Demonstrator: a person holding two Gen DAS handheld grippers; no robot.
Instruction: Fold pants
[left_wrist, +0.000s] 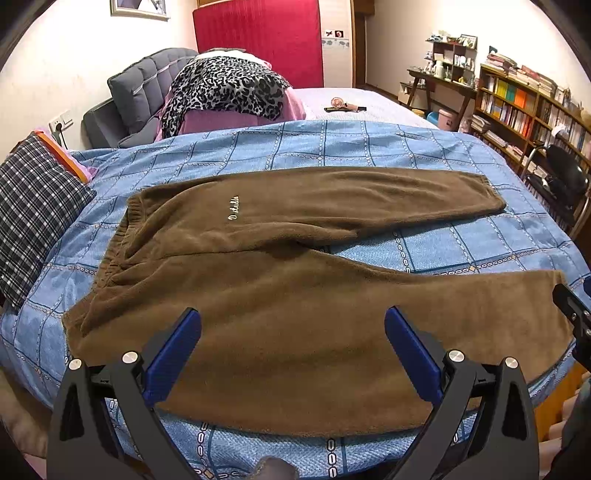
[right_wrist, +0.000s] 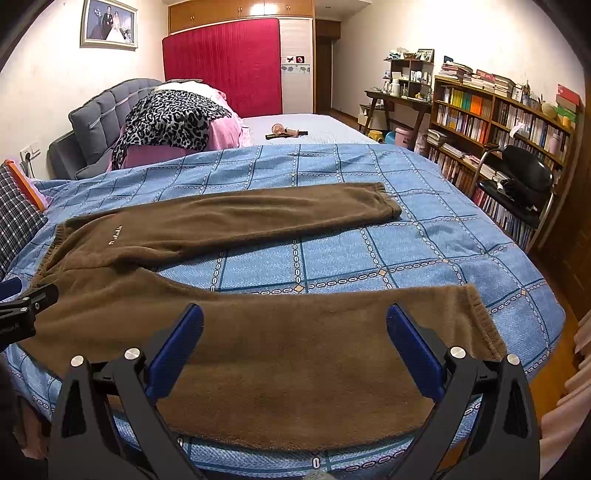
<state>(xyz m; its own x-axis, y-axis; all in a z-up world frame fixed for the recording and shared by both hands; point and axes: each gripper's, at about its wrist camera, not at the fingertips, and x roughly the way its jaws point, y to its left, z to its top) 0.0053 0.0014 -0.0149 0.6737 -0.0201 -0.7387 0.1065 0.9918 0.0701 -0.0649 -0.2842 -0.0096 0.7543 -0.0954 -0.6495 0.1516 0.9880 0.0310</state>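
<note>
Both wrist views low at bed's (left_wrist: 480, 155) near edge, facing across; shared pants (left_wrist: 295, 295), bookshelf (right_wrist: 498, 122)

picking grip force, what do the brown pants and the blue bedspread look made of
Brown pants: probably fleece or plush knit, going by the matte, fuzzy nap and soft rounded edges. Blue bedspread: looks like thin woven fabric with a printed grid, flat and fine-textured.

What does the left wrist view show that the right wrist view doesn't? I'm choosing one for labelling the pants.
Only the left wrist view shows most of the checked pillow and the whole waistband. Only the right wrist view shows the full framed photo and the near leg's cuff. Both show the brown pants spread flat on the blue bedspread, legs apart, with the left claw and right claw open over the near leg.
</note>
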